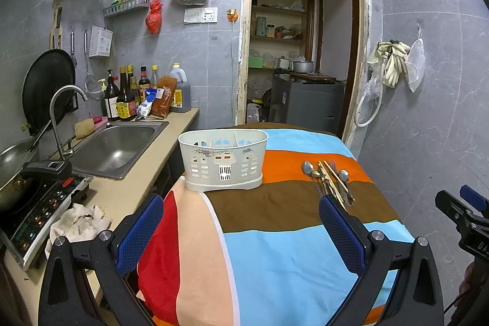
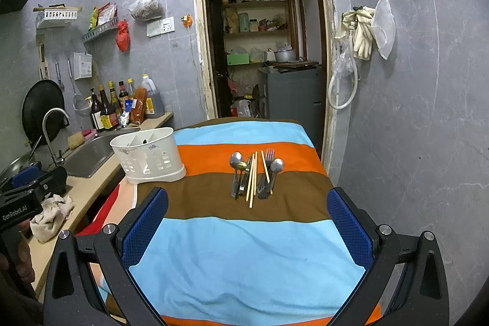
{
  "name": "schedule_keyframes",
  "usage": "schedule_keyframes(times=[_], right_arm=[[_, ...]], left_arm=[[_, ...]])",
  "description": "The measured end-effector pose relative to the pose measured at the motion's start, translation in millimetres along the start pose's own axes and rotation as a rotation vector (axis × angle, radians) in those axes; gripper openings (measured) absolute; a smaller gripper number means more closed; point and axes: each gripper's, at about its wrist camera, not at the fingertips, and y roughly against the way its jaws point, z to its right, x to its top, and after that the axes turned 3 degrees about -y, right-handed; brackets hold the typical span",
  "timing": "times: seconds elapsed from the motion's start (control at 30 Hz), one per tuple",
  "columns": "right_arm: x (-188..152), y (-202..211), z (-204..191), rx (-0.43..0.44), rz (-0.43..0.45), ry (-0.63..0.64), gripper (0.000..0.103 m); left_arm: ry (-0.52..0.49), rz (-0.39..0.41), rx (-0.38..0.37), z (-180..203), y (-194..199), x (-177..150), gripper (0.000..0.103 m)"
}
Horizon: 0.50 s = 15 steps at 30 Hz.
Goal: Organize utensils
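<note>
Both grippers hover with jaws spread wide and empty above a desk draped in a striped cloth (image 2: 244,249). The left gripper (image 1: 241,234) faces a white utensil caddy (image 1: 223,159); the right gripper (image 2: 247,231) faces spoons (image 2: 236,161), chopsticks (image 2: 252,179) and a fork (image 2: 269,156) lying together beside the caddy.

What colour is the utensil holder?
The utensil holder is off-white with a small floral print, clearest in the left wrist view.
</note>
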Motion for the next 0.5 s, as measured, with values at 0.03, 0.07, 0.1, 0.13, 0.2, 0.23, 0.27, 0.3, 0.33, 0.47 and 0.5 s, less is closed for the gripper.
schedule_keyframes(times=[0.03, 0.07, 0.1, 0.13, 0.2, 0.23, 0.27, 0.3, 0.33, 0.47, 0.5], right_arm=[[-2, -1, -1, -0.001, -0.003, -0.002, 0.102], [-4, -3, -2, -0.003, -0.006, -0.006, 0.102], [-5, -7, -1, -0.004, -0.007, -0.009, 0.102], [-6, -8, -1, -0.005, -0.007, -0.012, 0.102], [-6, -10, -4, -0.006, -0.006, -0.014, 0.102], [-6, -9, -4, -0.006, -0.005, -0.015, 0.102], [-6, -10, -5, -0.006, -0.004, -0.015, 0.102], [-6, -9, -3, -0.006, -0.005, -0.013, 0.102], [-6, -9, -4, -0.005, -0.003, -0.012, 0.102], [-3, -10, -8, -0.003, 0.005, -0.004, 0.102], [0, -11, -9, -0.003, 0.007, -0.003, 0.102]], left_arm=[[0.001, -0.002, 0.002, 0, 0, 1, 0.102], [0.001, -0.003, 0.004, -1, 0, 1, 0.102], [0.0, -0.004, 0.005, -5, -3, 0, 0.102], [-0.001, -0.004, 0.005, -6, -3, 0, 0.102], [-0.002, -0.004, 0.005, -6, -3, 0, 0.102], [-0.002, -0.003, 0.004, -6, -3, 0, 0.102], [-0.002, -0.002, 0.004, -6, -3, 0, 0.102], [-0.003, -0.001, 0.004, -7, -3, 0, 0.102], [-0.002, -0.001, 0.005, -7, -4, 1, 0.102], [-0.004, 0.006, 0.005, -15, -8, 5, 0.102], [-0.005, 0.008, 0.004, -16, -8, 6, 0.102]])
